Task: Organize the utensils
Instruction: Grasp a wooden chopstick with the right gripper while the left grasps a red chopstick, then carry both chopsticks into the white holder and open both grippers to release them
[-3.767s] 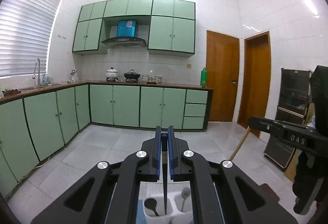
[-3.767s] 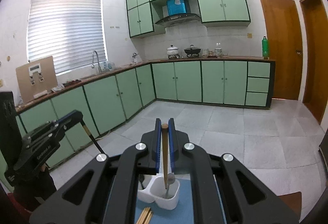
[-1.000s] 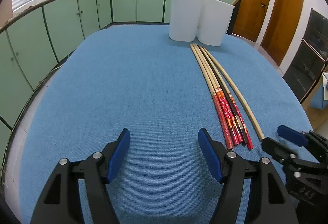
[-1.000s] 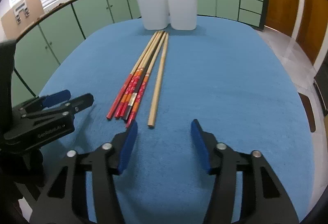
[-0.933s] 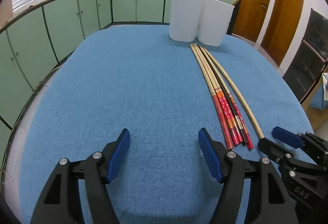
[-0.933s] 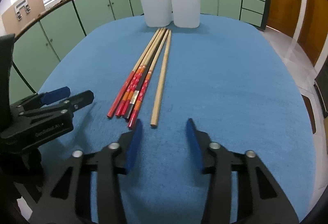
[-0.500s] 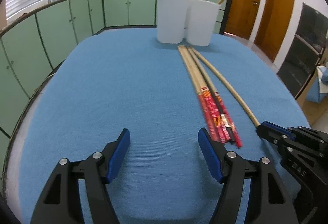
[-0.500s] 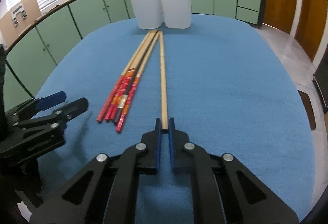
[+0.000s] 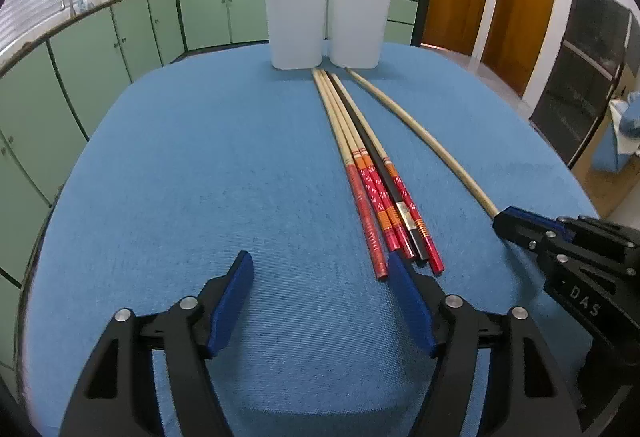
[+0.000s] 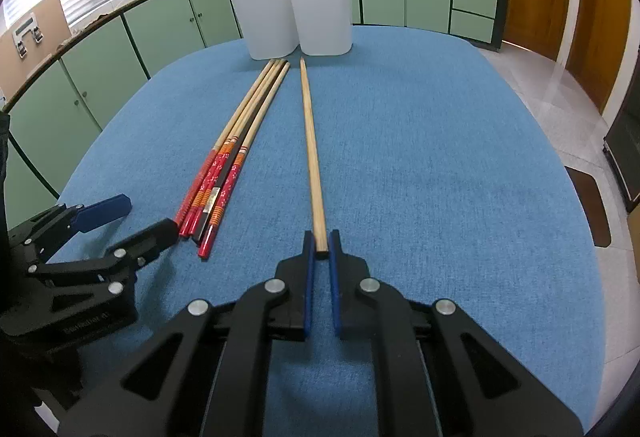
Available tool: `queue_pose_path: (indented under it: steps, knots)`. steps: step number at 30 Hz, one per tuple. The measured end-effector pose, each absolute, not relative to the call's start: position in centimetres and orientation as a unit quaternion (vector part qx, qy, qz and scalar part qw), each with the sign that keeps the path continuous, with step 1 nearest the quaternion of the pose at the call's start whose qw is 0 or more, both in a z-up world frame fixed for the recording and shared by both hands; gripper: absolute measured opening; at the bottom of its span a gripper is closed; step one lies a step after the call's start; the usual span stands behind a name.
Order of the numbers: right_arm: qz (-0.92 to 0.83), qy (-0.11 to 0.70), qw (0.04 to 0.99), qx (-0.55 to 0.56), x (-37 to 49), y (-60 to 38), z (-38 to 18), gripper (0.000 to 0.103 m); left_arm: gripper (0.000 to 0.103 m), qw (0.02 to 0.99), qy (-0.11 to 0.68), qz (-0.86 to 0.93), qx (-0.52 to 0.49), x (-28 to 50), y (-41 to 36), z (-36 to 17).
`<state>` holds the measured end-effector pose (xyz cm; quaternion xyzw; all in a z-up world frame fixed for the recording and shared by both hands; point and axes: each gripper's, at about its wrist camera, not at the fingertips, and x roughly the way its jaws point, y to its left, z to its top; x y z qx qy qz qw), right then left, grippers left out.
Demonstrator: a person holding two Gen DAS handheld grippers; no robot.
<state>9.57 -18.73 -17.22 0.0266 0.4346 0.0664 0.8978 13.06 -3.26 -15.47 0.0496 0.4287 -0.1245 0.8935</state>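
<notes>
— Since a second ago, what differs?

— Back then the right gripper [image 10: 321, 243] stood with its jaws apart short of the plain wooden chopstick [image 10: 310, 145]; now they are closed on that stick's near end. The stick has also swung away from the bundle of red-ended chopsticks [image 10: 224, 161] and lies apart from it.

— Start with the biggest thing.

— A blue cloth-covered table [image 9: 200, 165] fills both views. At its far edge stands a white double-cup utensil holder [image 9: 326, 21], with a dark handle leaning out of the left cup and a wooden one out of the right.

— And the sticks?

— The bundle lies on the cloth, tips pointing at the holder, red ends toward the grippers. The plain chopstick runs from just before the holder's right cup back to the right gripper's blue pads.

— The left gripper?

— The left gripper [image 9: 320, 269] hangs with jaws wide apart, nothing between them. Its right pad sits just at the bundle's red ends; whether it touches them cannot be told.
</notes>
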Motion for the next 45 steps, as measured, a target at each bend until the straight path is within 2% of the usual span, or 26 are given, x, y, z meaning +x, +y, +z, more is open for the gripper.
queue_pose_path:
  steps: [3, 6, 14, 16, 19, 21, 24, 35, 45]
  knots:
    - [0.067, 0.435, 0.898, 0.028, 9.6, -18.8, -17.2, 0.006, 0.069, 0.894, 0.429, -0.116, 0.053, 13.0, -3.3, -15.5]
    - [0.068, 0.435, 0.897, 0.029, 9.6, -18.8, -17.2, 0.006, 0.064, 0.898, 0.428, -0.101, 0.033, 13.0, -2.3, -15.4]
    - [0.069, 0.435, 0.898, 0.025, 9.5, -18.6, -17.2, 0.007, 0.063, 0.899, 0.428, -0.089, 0.031, 13.0, -1.9, -15.4]
    - [0.070, 0.436, 0.897, 0.027, 9.5, -18.6, -17.2, 0.008, 0.060, 0.898, 0.428, -0.094, 0.033, 13.0, -2.1, -15.4]
    - [0.072, 0.437, 0.896, 0.029, 9.6, -18.6, -17.2, 0.008, 0.042, 0.898, 0.427, -0.101, 0.031, 13.0, -2.5, -15.4]
    - [0.073, 0.437, 0.896, 0.030, 9.6, -18.6, -17.2, 0.008, 0.024, 0.897, 0.426, -0.112, 0.027, 13.0, -2.7, -15.3]
    - [0.075, 0.437, 0.896, 0.032, 9.7, -18.7, -17.2, 0.007, 0.006, 0.895, 0.427, -0.125, 0.018, 12.9, -2.9, -15.4]
    - [0.080, 0.420, 0.903, 0.040, 9.1, -19.0, -16.6, 0.006, 0.006, 0.904, 0.410, -0.124, 0.014, 12.4, -2.7, -14.5]
    - [0.087, 0.363, 0.927, 0.035, 8.4, -19.3, -11.9, 0.006, 0.005, 0.929, 0.349, -0.127, 0.013, 11.0, -1.8, -8.9]
